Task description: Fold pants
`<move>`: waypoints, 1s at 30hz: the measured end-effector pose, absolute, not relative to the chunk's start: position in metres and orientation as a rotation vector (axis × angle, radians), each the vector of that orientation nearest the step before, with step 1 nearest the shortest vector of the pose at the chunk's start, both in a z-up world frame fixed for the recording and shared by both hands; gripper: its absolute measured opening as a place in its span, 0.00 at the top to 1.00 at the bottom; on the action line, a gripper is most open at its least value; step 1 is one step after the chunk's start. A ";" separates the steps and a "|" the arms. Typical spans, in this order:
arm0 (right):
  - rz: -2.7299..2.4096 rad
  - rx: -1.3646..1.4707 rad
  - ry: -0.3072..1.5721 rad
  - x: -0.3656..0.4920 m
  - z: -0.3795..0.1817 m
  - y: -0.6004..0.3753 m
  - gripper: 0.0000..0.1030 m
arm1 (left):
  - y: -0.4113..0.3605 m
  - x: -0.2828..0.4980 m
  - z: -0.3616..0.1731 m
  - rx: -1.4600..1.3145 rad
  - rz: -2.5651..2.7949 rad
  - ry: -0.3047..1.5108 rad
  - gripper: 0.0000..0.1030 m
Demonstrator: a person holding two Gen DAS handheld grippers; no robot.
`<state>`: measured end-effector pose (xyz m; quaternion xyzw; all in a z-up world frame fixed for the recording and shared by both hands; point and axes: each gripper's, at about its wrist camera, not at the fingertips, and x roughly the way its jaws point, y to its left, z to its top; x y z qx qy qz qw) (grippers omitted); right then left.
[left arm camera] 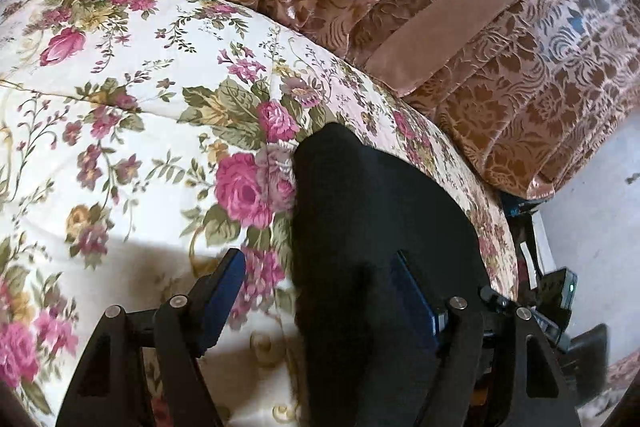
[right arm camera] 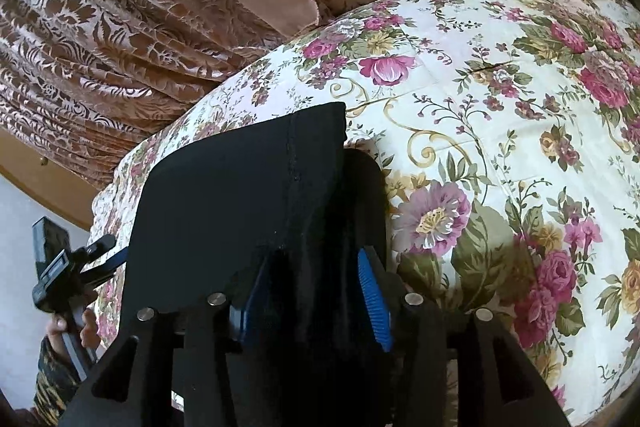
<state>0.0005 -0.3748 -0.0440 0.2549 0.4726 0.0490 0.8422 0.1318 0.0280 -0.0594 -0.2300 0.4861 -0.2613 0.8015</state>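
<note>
Now: both claws at the black pants on the flowered bed

Black fabric pants (right arm camera: pixel 240 195) lie near the edge of a bed covered by a cream quilt printed with pink roses and green leaves (left arm camera: pixel 132 131). Against that quilt, the pants sit on the side closest to the brown-and-gold damask curtain (left arm camera: pixel 480 75), which hangs just beyond the bed's edge.

The right claw (right arm camera: pixel 314 291) has its blue ribbed pads (right arm camera: pixel 374 303) partly closed on a bunched fold of the pants, the dark cloth filling the gap between them. A stitched seam runs up the cloth ahead of it.

The left claw (left arm camera: pixel 320 291) stands wide, its left blue pad over bare quilt and its right pad touching the pants; cloth lies between the fingers, ungripped. In the right wrist view, that left claw shows beside the pants' far corner, held by a hand in a patterned sleeve (right arm camera: pixel 52 379).
</note>
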 end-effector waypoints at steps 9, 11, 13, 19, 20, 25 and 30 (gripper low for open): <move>0.197 0.683 0.987 0.002 -0.053 -0.391 0.40 | 0.005 0.158 -0.085 -0.585 -0.735 1.156 0.28; 0.204 0.698 1.001 0.001 -0.056 -0.395 0.39 | 0.002 0.158 -0.091 -0.591 -0.768 1.172 0.29; 0.200 0.685 1.040 0.001 -0.062 -0.397 0.37 | -0.001 0.158 -0.095 -0.595 -0.804 1.183 0.29; 0.295 0.774 1.085 -0.001 -0.085 -0.400 0.31 | -0.019 0.158 -0.106 -0.573 -0.868 1.229 0.29; 0.325 0.807 1.088 0.000 -0.090 -0.401 0.31 | -0.021 0.157 -0.107 -0.569 -0.870 1.227 0.29; 0.387 0.829 1.097 0.006 -0.098 -0.397 0.36 | -0.027 0.151 -0.105 -0.554 -0.891 1.171 0.51; 0.392 0.750 1.089 0.008 -0.087 -0.388 0.52 | -0.025 0.141 -0.090 -0.532 -0.898 1.091 0.64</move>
